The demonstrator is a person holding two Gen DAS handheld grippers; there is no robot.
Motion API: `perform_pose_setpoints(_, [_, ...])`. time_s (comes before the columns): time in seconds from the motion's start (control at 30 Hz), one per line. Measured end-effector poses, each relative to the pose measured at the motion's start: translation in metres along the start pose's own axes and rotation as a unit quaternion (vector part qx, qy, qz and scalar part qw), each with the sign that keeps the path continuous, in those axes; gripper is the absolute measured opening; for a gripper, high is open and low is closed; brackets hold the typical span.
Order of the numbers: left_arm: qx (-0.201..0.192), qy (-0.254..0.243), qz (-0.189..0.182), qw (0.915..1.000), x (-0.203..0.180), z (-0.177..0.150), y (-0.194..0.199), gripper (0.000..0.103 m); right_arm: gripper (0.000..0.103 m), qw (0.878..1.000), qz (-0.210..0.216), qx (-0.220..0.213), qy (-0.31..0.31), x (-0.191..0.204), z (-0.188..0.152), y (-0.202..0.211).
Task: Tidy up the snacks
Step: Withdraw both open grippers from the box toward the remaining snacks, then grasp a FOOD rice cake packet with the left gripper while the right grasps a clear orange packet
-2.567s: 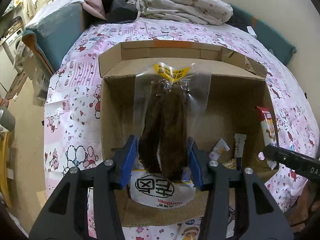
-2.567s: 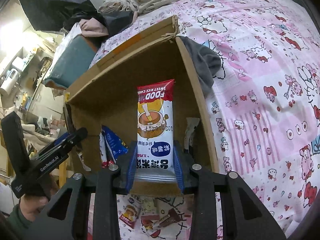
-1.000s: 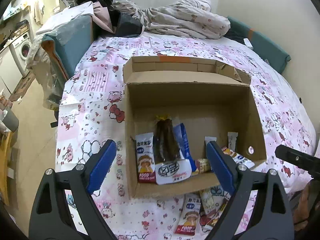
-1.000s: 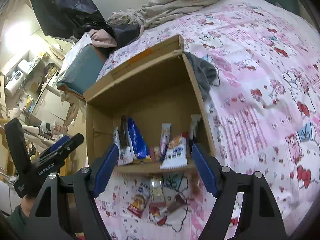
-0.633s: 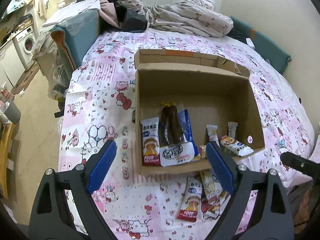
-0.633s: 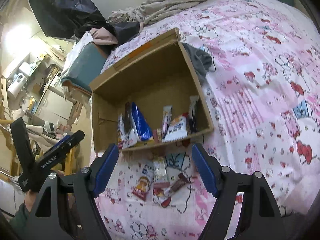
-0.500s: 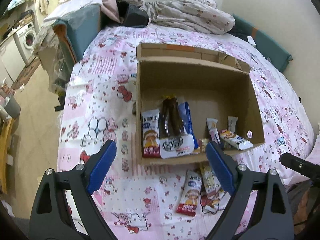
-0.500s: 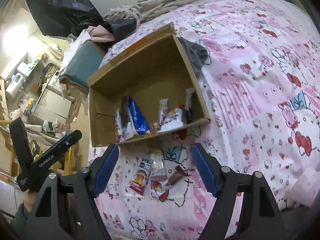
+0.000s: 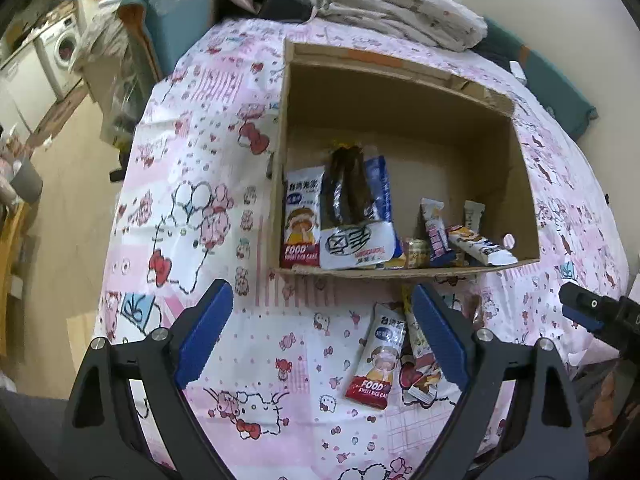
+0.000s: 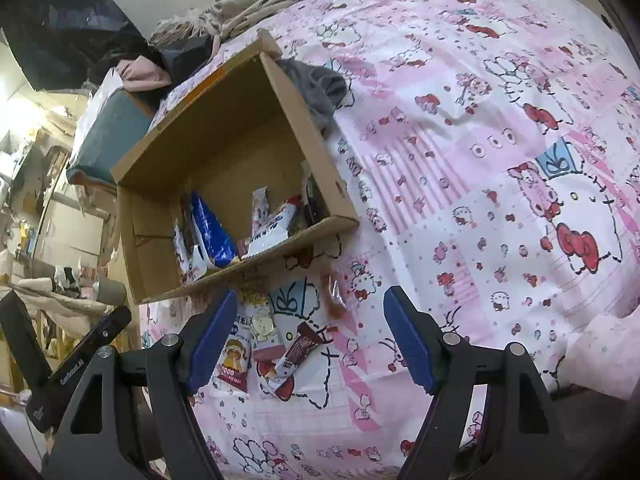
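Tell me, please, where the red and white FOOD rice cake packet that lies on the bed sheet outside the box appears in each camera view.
Left wrist view: the rice cake packet lies low and right of centre, just inside the right blue finger.
Right wrist view: the same packet sits low left, partly hidden by the left blue finger.
Shared landmark: the cardboard box, its front edge just above the packet.

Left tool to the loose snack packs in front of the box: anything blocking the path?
Nothing visible. The left tool is open and empty, and the loose snack packs lie flat on the bedsheet just short of the cardboard box, partly behind one finger. The box's front wall stands beyond them, not between.
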State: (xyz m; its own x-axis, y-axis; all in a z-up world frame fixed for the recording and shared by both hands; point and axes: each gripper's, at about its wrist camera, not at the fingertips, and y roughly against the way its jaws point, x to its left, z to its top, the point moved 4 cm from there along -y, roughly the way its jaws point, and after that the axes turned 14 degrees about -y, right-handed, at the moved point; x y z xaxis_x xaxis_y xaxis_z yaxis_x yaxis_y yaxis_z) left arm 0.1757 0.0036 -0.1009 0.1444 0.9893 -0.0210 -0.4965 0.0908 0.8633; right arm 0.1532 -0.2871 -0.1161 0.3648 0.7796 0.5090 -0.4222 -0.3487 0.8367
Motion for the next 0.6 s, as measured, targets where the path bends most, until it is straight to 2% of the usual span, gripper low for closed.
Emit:
perform_pose_setpoints(0.13, [0.023,0.002,-0.007,0.9997,-0.002,-0.009,-0.012,0.089,0.078,1.0,0.006,0.014,0.0,0.005,-0.002,-0.008])
perform_pose_setpoints(0.27, [0.082,-0.019,-0.041,0.9957,-0.021,-0.025,-0.04,0.086,0.078,1.0,0.004,0.022,-0.001,0.007,-0.002,-0.016])
perform_pose_setpoints(0.33, [0.111,-0.04,-0.047,0.992,-0.033,-0.033,-0.055,0.076,0.078,1.0,0.002,0.025,-0.001,0.007,-0.002,-0.018])
perform_pose_setpoints(0.37, [0.123,-0.054,-0.055,0.9893,-0.041,-0.037,-0.064,0.067,0.078,1.0,0.001,0.025,-0.001,0.007,-0.002,-0.019])
perform_pose_setpoints(0.47, [0.151,-0.091,-0.077,0.9813,-0.063,-0.046,-0.084,0.063,0.078,1.0,-0.005,0.023,0.0,0.005,-0.001,-0.019])
perform_pose_setpoints(0.53, [0.165,-0.121,-0.078,0.9757,-0.076,-0.052,-0.095,0.06,0.078,1.0,-0.008,0.023,-0.003,0.002,0.0,-0.019])
perform_pose_setpoints(0.6, [0.179,-0.134,-0.076,0.9717,-0.081,-0.057,-0.103,0.041,0.078,1.0,-0.012,0.024,-0.008,-0.001,0.0,-0.019])
